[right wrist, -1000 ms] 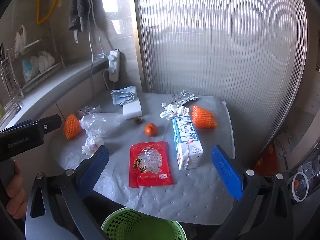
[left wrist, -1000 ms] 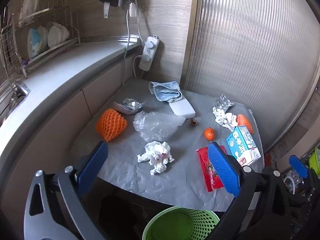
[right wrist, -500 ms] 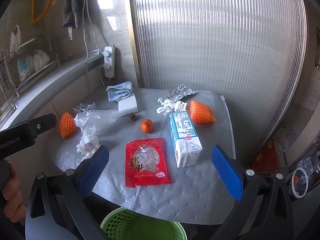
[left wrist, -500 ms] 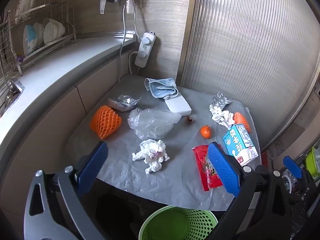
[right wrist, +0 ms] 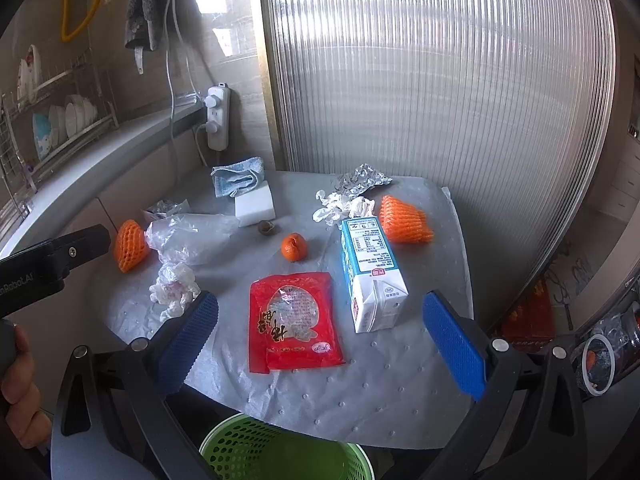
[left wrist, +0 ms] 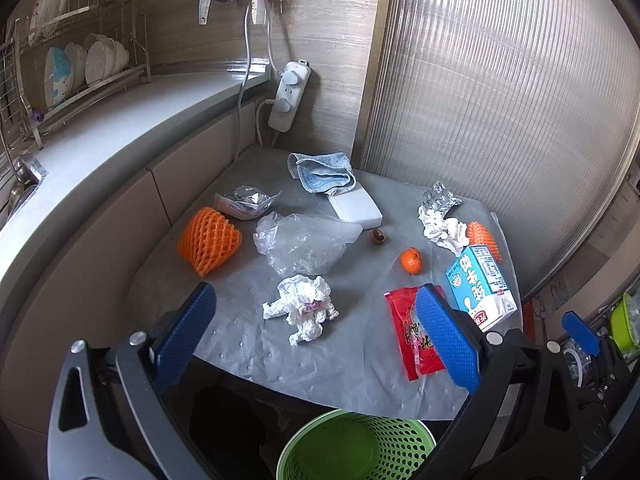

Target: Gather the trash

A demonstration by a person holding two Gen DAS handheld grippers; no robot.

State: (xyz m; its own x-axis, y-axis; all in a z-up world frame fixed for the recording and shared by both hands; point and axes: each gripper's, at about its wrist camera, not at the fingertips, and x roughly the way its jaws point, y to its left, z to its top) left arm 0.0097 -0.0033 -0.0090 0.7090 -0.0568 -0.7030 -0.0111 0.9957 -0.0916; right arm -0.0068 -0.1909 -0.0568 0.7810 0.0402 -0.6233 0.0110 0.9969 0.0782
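Observation:
Trash lies on a grey-covered table (left wrist: 360, 364). A crumpled white tissue (left wrist: 304, 306) lies just ahead of my open, empty left gripper (left wrist: 316, 336); it also shows in the right wrist view (right wrist: 173, 288). A red wrapper (right wrist: 292, 320) and a blue-white milk carton (right wrist: 370, 272) lie ahead of my open, empty right gripper (right wrist: 320, 334). Also there: a clear plastic bag (left wrist: 304, 242), orange foam nets (left wrist: 208, 240) (right wrist: 404, 220), a small orange (right wrist: 294, 246), crumpled foil (right wrist: 362, 180). A green basket (right wrist: 280, 452) stands below the table's front edge.
A blue cloth (left wrist: 324, 172) and white sponge block (left wrist: 354, 208) lie at the back. A power strip (left wrist: 290, 96) hangs on the wall. A counter with a dish rack (left wrist: 76, 68) runs along the left. A ribbed panel (right wrist: 440, 80) stands behind the table.
Both grippers have moved slightly closer to the table; the objects look a little larger. Nothing was picked up.

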